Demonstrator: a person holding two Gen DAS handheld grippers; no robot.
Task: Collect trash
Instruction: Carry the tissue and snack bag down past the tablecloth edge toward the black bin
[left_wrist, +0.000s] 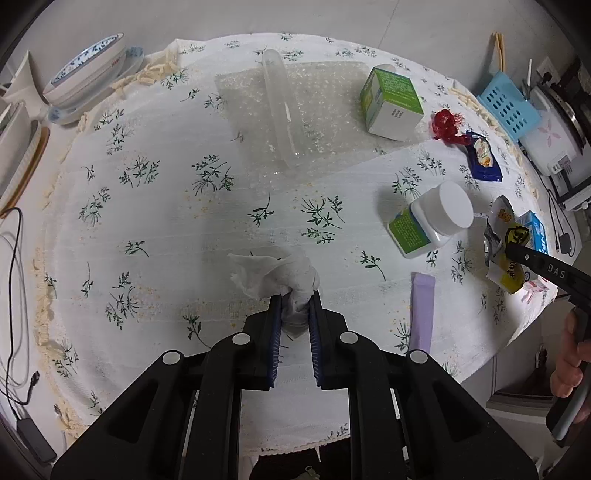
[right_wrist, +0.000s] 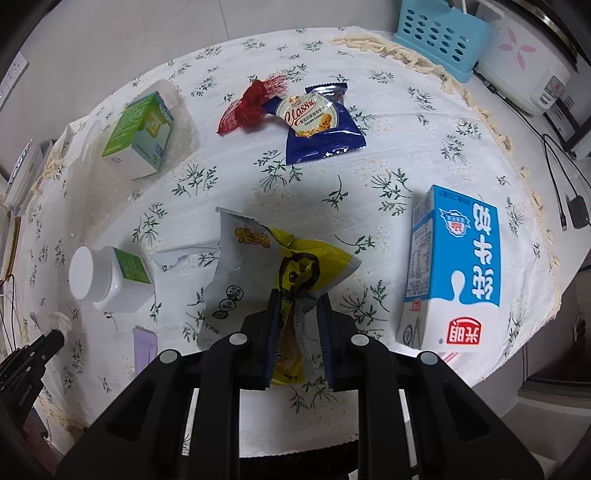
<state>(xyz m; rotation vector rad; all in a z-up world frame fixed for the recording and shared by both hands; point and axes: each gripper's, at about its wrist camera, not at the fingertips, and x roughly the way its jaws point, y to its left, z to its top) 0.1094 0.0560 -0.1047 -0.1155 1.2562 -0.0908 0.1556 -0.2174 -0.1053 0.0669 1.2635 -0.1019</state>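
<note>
The left gripper (left_wrist: 296, 299) is pinched narrow on a crumpled white tissue (left_wrist: 275, 275), soft and wrinkled, at lower centre of the left wrist view, raised above the tablecloth (left_wrist: 147, 229). The right gripper (right_wrist: 300, 301) is clamped on a torn yellow-and-silver snack wrapper (right_wrist: 266, 266), glossy foil, at lower centre of the right wrist view. Around it on the white floral cloth: a blue milk carton (right_wrist: 458, 266) at right, a blue cookie packet (right_wrist: 317, 125) and red mesh scrap (right_wrist: 251, 107) above, a white-capped bottle (right_wrist: 103, 280) lying at left.
</note>
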